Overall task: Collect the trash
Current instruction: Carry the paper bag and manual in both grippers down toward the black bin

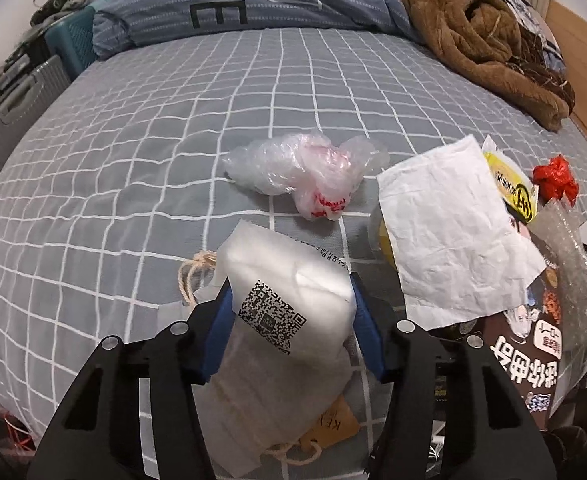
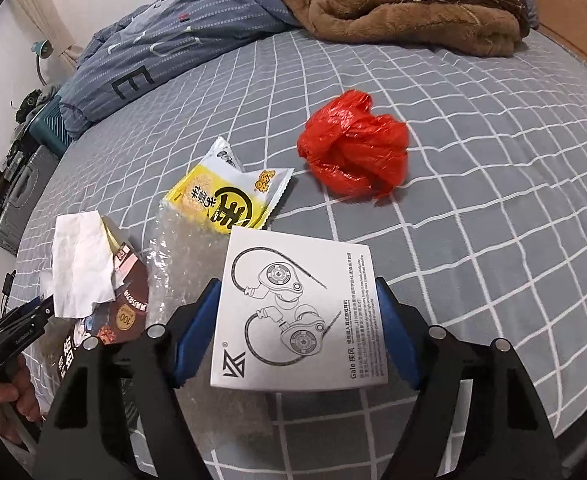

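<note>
My left gripper (image 1: 291, 292) is shut on a white foam pouch (image 1: 289, 292) with a QR code, held above a drawstring cloth bag (image 1: 253, 396). My right gripper (image 2: 299, 304) is shut on a white earphone leaflet (image 2: 299, 312), held above bubble wrap (image 2: 185, 260). On the bed lie a clear crumpled plastic bag (image 1: 305, 170), a white paper sheet (image 1: 453, 232), a yellow snack wrapper (image 2: 229, 200), a red plastic bag (image 2: 353, 148) and a brown snack packet (image 2: 121, 312).
The grey checked bed sheet (image 1: 133, 160) carries everything. A blue striped duvet (image 1: 233, 4) and a brown fleece blanket (image 1: 473, 36) lie at the far end. A suitcase (image 1: 9, 120) and a teal crate (image 1: 73, 40) stand left of the bed.
</note>
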`<state>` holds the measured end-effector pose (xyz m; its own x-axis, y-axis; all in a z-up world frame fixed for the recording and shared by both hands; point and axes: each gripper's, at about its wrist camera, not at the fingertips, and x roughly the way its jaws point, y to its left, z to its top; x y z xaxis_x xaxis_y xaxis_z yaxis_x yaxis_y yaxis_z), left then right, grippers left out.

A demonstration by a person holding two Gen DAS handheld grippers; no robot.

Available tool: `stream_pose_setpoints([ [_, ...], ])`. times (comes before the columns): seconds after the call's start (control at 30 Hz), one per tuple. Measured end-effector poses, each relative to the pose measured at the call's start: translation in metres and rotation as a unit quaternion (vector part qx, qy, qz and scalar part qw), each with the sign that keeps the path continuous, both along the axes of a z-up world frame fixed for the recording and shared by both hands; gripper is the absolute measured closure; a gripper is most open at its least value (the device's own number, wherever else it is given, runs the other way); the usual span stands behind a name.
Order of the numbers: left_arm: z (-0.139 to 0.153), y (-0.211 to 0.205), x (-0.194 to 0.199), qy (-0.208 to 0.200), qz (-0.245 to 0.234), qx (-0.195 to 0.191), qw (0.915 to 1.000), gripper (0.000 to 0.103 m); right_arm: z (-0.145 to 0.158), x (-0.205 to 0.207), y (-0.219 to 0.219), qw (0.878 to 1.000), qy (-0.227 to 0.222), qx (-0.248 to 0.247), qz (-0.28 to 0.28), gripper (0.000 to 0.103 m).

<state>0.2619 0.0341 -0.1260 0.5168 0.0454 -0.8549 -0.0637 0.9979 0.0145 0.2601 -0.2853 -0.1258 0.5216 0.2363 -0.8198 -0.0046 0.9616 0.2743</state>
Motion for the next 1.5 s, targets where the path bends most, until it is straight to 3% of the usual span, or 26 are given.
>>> stream_pose_setpoints([
  [0.8,0.083,-0.017,-0.078,-0.047,0.005,-0.005,0.9988,0.05,0.087,-0.075,0.005,0.995,-0.08,-0.056,0.008,0.032],
  [1.5,0.114,-0.053,-0.169,-0.069,-0.007,-0.022,0.9974,0.05,0.123,-0.184,0.027,0.992,-0.109,-0.056,0.034,0.032],
])
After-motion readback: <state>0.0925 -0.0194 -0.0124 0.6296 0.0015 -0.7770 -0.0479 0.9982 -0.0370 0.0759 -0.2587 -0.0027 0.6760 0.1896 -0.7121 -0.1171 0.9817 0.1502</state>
